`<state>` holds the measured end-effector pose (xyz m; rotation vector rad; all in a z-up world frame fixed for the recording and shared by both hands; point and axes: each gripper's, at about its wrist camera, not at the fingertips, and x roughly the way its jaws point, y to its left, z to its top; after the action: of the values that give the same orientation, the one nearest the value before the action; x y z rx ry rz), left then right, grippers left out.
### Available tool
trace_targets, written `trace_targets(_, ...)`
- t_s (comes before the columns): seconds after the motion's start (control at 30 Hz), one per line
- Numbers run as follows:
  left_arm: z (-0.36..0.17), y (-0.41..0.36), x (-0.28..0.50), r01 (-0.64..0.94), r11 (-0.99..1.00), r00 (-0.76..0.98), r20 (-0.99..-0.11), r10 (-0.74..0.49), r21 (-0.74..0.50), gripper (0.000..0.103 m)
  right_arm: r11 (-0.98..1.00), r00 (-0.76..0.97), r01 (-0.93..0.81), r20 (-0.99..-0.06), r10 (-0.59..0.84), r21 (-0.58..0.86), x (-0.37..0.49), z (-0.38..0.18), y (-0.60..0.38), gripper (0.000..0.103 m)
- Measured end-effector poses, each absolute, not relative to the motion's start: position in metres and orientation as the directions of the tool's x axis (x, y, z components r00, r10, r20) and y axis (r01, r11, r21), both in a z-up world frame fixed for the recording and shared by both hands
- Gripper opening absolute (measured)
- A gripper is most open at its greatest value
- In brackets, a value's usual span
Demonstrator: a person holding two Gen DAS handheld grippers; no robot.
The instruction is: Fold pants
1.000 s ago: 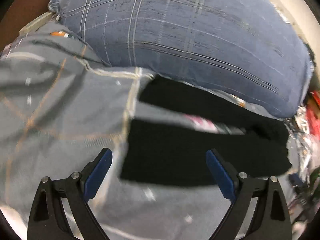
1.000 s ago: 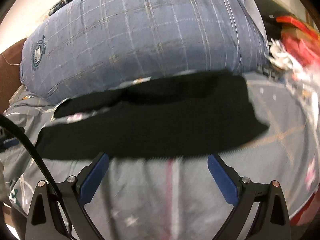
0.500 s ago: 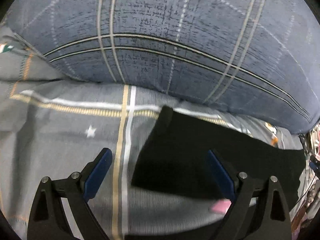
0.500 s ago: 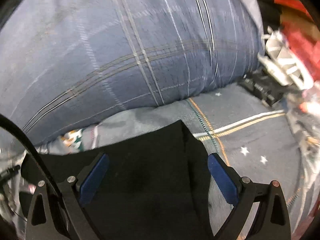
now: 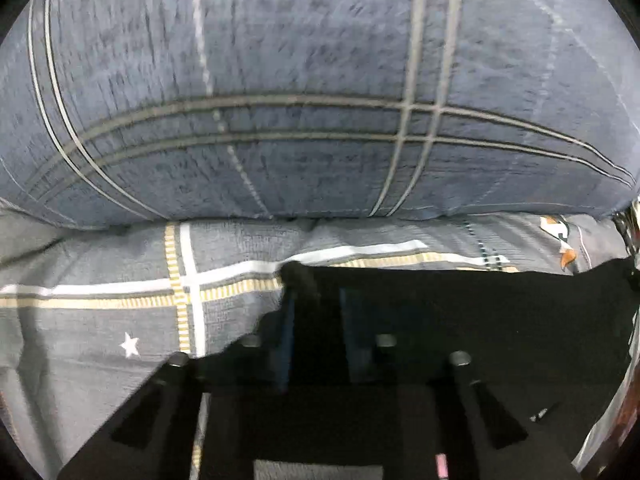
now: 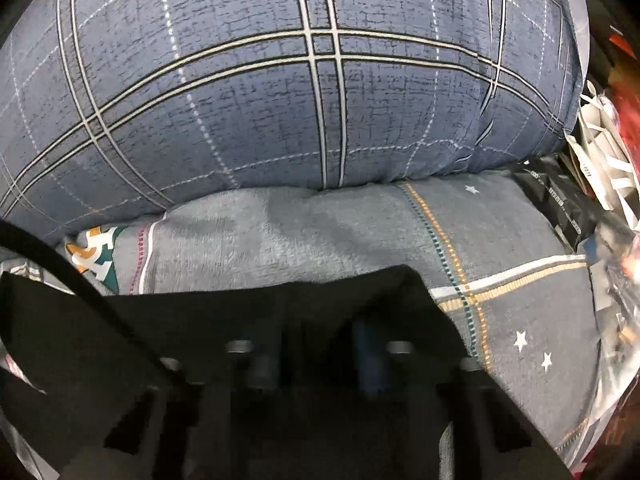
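Note:
The black pants [image 5: 460,312] lie flat on a grey patterned bed sheet [image 5: 100,320], just in front of a big blue plaid pillow [image 5: 320,80]. My left gripper [image 5: 314,316] is shut on the pants' far left corner, the cloth pinched between its blue pads. In the right wrist view the pants [image 6: 200,320] fill the lower frame, and my right gripper [image 6: 320,344] is shut on their far right corner, with the cloth bunched up between the fingers.
The plaid pillow [image 6: 280,80] blocks the far side of the bed. A black package [image 6: 560,204], white paper and red items [image 6: 624,120] are heaped at the right edge. A black cable [image 6: 60,256] crosses the lower left of the right wrist view.
Both grippers moved forward and down to the pants' far corners and closed on the cloth; they were open half a second ago.

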<state>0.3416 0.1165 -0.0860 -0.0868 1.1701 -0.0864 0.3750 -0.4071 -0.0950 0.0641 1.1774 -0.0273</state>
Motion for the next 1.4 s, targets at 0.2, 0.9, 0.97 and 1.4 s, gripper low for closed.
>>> trace_targets(0.2, -0.057, 0.123, 0.315, 0.0, 0.989, 0.459, -0.879, -0.13, -0.146, 0.012, 0.995, 0.432, 0.076, -0.902, 0.024, 0.063, 0.362, -0.075, -0.404, 0.017)
trace_targets(0.9, 0.006, 0.15, 0.101, 0.003, 0.971, 0.692, -0.7, -0.175, -0.239, 0.007, 0.924, 0.5, 0.047, -0.809, 0.308, 0.381, 0.173, -0.052, -0.447, 0.015)
trace_targets(0.97, -0.01, 0.162, 0.07, -0.037, 0.969, 0.67, -0.726, -0.158, -0.245, 0.007, 0.915, 0.467, 0.074, -0.824, 0.32, 0.397, 0.15, -0.075, -0.454, 0.016)
trace_targets(1.4, -0.021, 0.201, 0.034, -0.146, 0.921, 0.636, -0.747, -0.192, -0.362, 0.039, 0.871, 0.544, 0.271, -0.812, 0.213, 0.409, 0.107, -0.075, -0.501, 0.057)
